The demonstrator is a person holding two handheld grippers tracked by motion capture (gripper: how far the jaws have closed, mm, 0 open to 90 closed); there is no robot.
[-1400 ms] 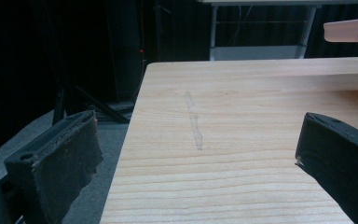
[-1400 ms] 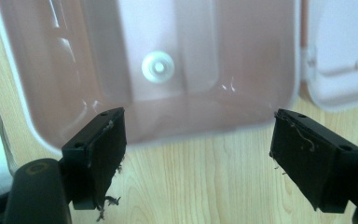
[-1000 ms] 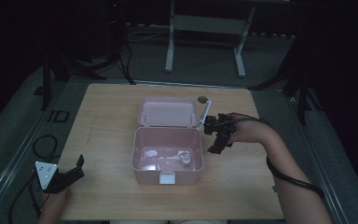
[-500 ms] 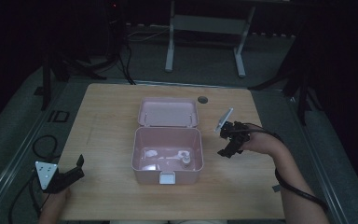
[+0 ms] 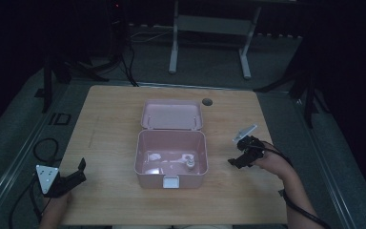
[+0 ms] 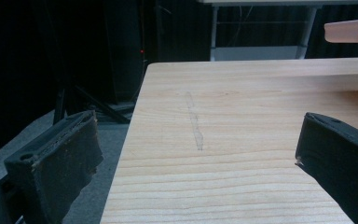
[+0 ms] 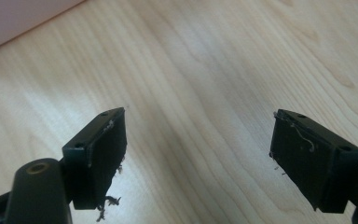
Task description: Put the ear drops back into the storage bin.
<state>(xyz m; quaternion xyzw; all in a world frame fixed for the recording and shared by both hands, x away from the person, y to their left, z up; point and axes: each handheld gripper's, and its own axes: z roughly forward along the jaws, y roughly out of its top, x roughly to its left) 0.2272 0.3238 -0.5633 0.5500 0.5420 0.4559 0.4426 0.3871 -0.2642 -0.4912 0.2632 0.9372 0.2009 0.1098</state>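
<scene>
Pink box [image 5: 171, 160] sitting lid-open mid-surface [image 5: 109, 124]; I'm hovering my right gripper [image 5: 239, 161] just right of it, released and empty; left gripper [image 5: 74, 177] idling wide apart. Probably reaching inside next.

A: High camera's looking forward and down over the whole bench [image 5: 114, 119].

B: Left tool's [image 6: 196, 154] camera sits low at the near-left corner, facing the far edge. Right tool's [image 7: 198, 154] is close above bare wood, pink box [image 7: 14, 18] sharing its corner.
</scene>
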